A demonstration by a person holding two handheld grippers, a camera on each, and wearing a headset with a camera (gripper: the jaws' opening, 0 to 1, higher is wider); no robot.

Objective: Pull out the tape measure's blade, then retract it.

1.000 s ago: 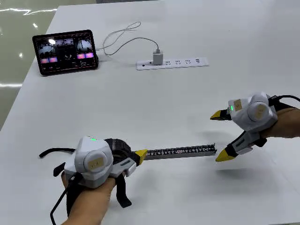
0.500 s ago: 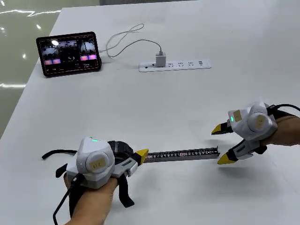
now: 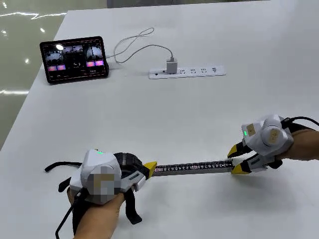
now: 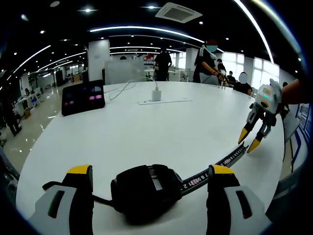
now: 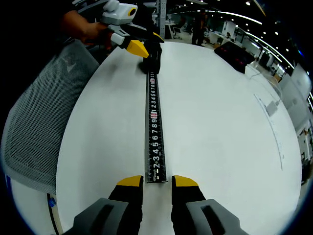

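The tape measure's blade bears a printed scale, with digits 2 to 9 readable.

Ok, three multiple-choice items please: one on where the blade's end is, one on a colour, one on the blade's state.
1. The dark numbered metal blade ends: A) under a book B) at the right gripper's jaw tips C) inside a cup
2. The rounded tape measure case is: A) black B) red C) white
3. The blade is: A) wound in B) pulled out flat on the white table C) bent upward
B, its end lies at the tips in the right gripper view; A, plain in the left gripper view; B, it lies straight in the head view.
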